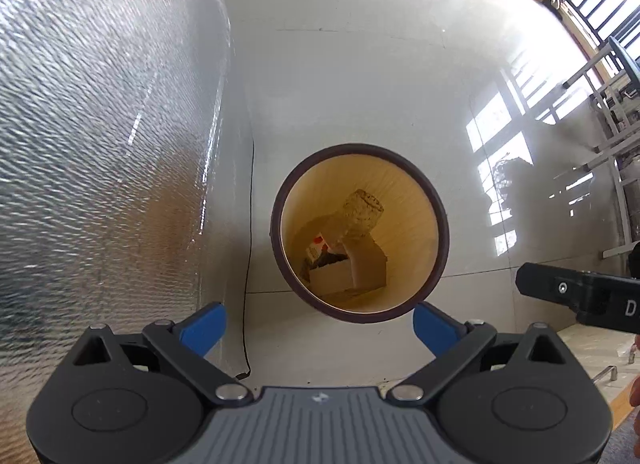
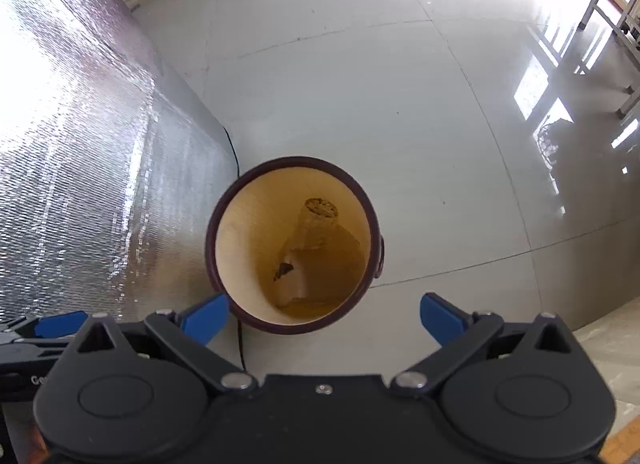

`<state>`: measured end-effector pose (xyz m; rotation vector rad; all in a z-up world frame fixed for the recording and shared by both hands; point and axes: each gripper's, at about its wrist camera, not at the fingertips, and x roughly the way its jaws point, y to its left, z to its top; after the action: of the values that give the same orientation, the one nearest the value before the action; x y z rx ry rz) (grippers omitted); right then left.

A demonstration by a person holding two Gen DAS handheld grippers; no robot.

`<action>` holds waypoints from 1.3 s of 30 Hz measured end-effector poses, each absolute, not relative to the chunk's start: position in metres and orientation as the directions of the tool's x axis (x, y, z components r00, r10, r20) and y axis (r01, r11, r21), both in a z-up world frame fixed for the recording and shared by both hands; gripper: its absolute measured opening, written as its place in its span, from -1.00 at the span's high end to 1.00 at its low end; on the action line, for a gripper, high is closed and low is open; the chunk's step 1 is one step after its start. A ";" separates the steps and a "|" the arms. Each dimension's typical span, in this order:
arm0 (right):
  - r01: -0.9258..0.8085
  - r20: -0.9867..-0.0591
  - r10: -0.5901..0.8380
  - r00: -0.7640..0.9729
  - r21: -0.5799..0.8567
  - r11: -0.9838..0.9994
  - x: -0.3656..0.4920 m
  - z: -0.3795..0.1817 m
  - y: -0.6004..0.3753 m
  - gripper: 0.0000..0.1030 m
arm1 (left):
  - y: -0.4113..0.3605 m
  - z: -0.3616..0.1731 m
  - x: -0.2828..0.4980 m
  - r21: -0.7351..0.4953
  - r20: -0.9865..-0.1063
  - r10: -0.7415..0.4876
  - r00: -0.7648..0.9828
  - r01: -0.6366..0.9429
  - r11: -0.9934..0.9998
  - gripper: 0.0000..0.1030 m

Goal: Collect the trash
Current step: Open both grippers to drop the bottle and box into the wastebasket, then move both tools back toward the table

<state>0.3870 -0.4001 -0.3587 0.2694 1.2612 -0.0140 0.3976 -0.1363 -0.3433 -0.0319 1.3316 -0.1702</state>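
Observation:
A round waste bin (image 1: pixel 438 220) with a dark brown rim and yellow inside stands on the pale tiled floor, and both wrist views look down into it. In the bin lie a clear plastic bottle (image 1: pixel 360 212) and white cardboard boxes (image 1: pixel 366 264). My left gripper (image 1: pixel 318 324) hangs above the bin's near rim, its blue fingertips wide apart and nothing between them. My right gripper (image 2: pixel 324 314) is also above the near rim (image 2: pixel 292 162), open and empty; the bottle (image 2: pixel 318 220) shows below it. The right gripper's black body (image 1: pixel 580 292) enters the left wrist view at the right.
A silver foil-covered surface (image 1: pixel 100 124) rises along the left, close to the bin. A thin black cable (image 1: pixel 250 224) runs down the floor beside it. Metal furniture legs (image 2: pixel 616 24) stand at the far right. A light wooden edge (image 1: pixel 600 352) lies at lower right.

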 end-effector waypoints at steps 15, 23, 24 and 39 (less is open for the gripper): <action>0.105 -0.902 0.066 0.426 0.122 0.987 0.343 -0.261 -0.400 -1.00 | -0.125 -0.242 0.368 -0.138 -0.910 -0.184 0.371 0.147 0.979 -0.95; 0.130 -0.878 0.048 0.475 0.124 0.984 0.309 -0.225 -0.404 -1.00 | -0.125 -0.203 0.345 -0.114 -0.893 -0.177 0.414 0.173 0.978 -1.00; 0.132 -0.876 0.046 0.480 0.124 0.983 0.305 -0.221 -0.404 -1.00 | -0.125 -0.203 0.343 -0.115 -0.892 -0.179 0.416 0.175 0.978 -1.00; 0.166 -0.835 -0.032 0.549 0.072 0.983 0.249 -0.166 -0.395 -1.00 | -0.109 -0.137 0.292 -0.110 -0.821 -0.229 0.523 0.247 0.963 -1.00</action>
<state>0.2489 -0.3955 -0.1661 0.1490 0.9835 -0.1175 0.2918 -0.1088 -0.1372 0.0209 0.9795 -0.2849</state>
